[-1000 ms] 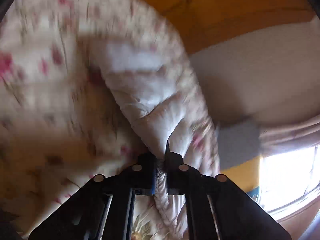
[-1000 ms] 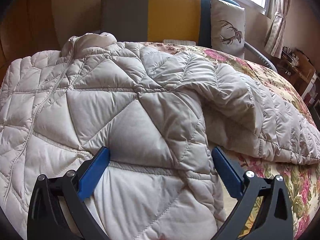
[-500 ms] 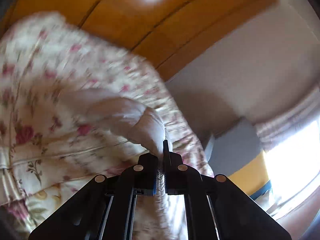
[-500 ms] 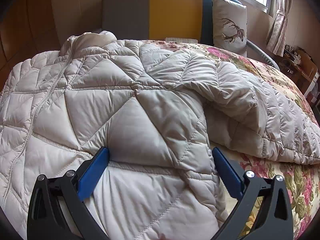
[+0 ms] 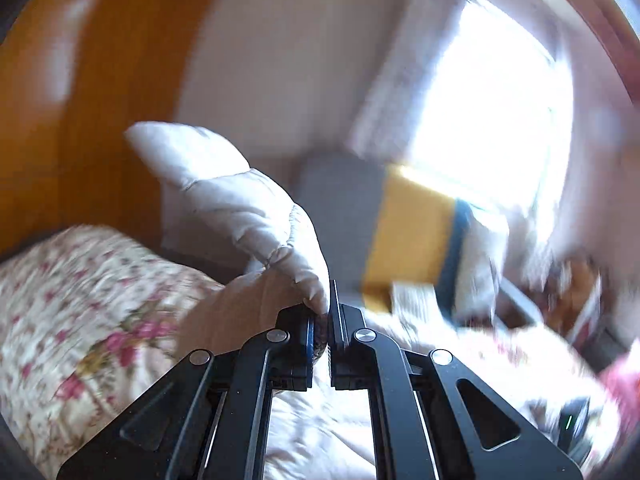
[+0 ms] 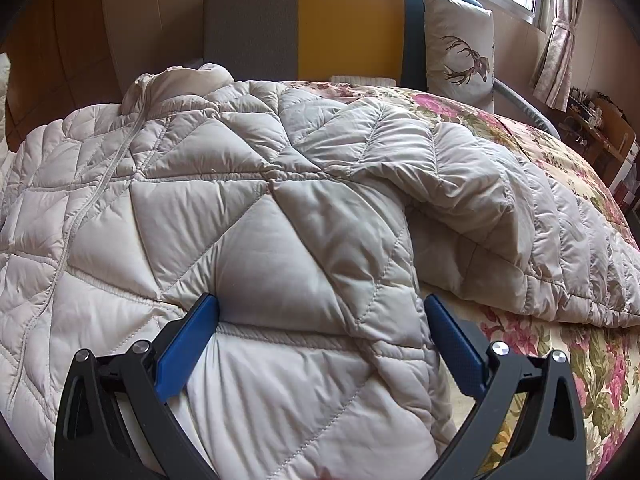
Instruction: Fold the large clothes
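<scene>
bed [image 6: 568,364]: covered by a floral bedspread; a grey, yellow and blue headboard [image 6: 344,20] stands at the far end with a deer cushion [image 6: 460,48] leaning on it.
jacket [image 6: 248,216]: a large pale quilted jacket lies spread over the bed, zip running down its left part, right sleeve [image 6: 500,216] folded loosely across toward the bedspread.
cuff [image 5: 280,252]: the end of the other sleeve, with its gathered elastic edge, is lifted clear of the bed in the left view, which is blurred.
step in hand: by my reading, the left sleeve is being carried over the body of the jacket for a fold.
doing it well: bring the cuff across low and level so the sleeve lands flat along the chest, not bunched; keep the body pinned so the padding does not slide; let go only once the sleeve rests on the jacket.
right tongs [image 6: 320,336]: spread wide, blue pads pressing down on the jacket's lower body on either side of a padded panel; pinning it, not pinching it.
left tongs [image 5: 329,320]: clamped tight on the sleeve's cuff edge, fabric bulging out above the pads.
</scene>
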Demonstrator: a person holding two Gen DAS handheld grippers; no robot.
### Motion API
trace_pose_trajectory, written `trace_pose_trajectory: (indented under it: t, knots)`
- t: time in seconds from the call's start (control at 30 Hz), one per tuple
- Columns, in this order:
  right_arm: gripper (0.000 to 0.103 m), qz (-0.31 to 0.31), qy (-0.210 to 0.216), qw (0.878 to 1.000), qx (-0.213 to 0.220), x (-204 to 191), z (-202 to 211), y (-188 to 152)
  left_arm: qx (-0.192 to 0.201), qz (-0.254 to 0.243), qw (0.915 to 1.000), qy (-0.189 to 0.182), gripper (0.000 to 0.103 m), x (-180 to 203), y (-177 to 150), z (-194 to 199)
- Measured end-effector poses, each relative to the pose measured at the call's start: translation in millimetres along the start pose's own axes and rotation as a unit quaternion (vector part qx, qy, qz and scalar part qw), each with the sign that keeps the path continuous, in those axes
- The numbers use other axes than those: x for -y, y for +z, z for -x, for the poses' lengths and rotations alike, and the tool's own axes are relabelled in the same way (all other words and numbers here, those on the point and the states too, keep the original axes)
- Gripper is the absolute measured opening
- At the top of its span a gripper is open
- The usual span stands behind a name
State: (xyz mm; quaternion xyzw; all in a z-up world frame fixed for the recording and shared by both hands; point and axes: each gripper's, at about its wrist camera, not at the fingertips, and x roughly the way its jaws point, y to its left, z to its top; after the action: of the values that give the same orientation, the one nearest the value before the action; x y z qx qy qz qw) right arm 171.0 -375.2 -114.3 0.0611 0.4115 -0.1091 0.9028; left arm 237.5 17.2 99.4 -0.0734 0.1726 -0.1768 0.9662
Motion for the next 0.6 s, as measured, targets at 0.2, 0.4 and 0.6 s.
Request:
trace_pose_trajectory:
  t: [0.2, 0.4, 0.6]
  knots:
    - [0.101, -0.003, 0.005, 1.0, 0.0, 1, 0, 0, -0.099, -0.065, 0.9926, -0.027, 0.004, 67, -61, -60]
    - [0.101, -0.009, 0.012, 1.0, -0.002, 3, -2, 0, -0.174, -0.089, 0.9796, -0.049, 0.004, 109, -114, -99]
    - [0.101, -0.014, 0.016, 1.0, -0.004, 5, -3, 0, -0.237, -0.152, 0.9582, -0.048, 0.009, 135, -150, -126]
